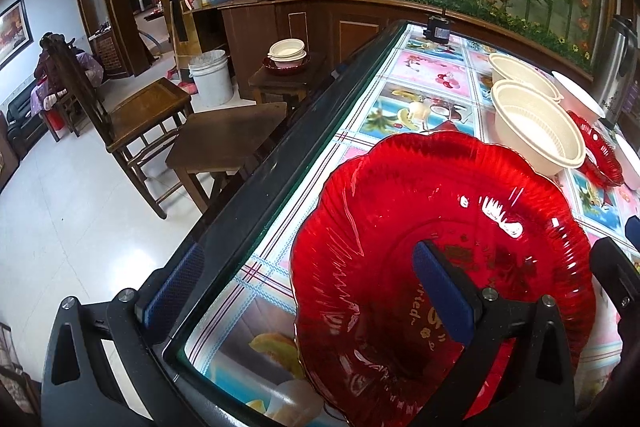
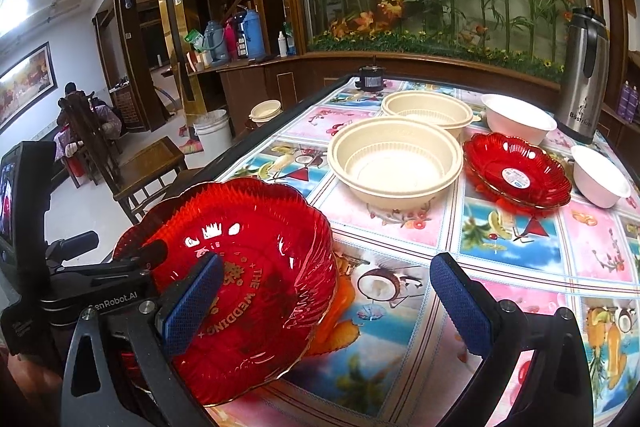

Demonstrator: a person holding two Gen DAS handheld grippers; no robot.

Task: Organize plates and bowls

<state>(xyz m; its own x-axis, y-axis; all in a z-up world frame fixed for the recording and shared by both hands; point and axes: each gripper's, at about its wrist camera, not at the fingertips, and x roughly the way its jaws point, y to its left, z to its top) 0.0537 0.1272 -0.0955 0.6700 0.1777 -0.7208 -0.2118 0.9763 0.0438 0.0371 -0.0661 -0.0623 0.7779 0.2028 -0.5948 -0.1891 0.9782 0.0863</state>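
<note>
At the near left corner of the table [image 2: 400,227], a red plate [image 2: 248,267] sits tilted, part of it past the edge. The right gripper [image 2: 326,301] is spread wide, one finger inside the plate. The left gripper [image 1: 308,291] also stands apart, gripping nothing. Farther back sit two cream bowls [image 2: 396,159] and a smaller red plate [image 2: 516,169].

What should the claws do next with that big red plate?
Probably close the left claw on the big red plate first. Both claws look open, and the plate sits tilted near the table edge, with one left finger over it. Then it could go with the other red plate, beside the cream bowls.
</note>
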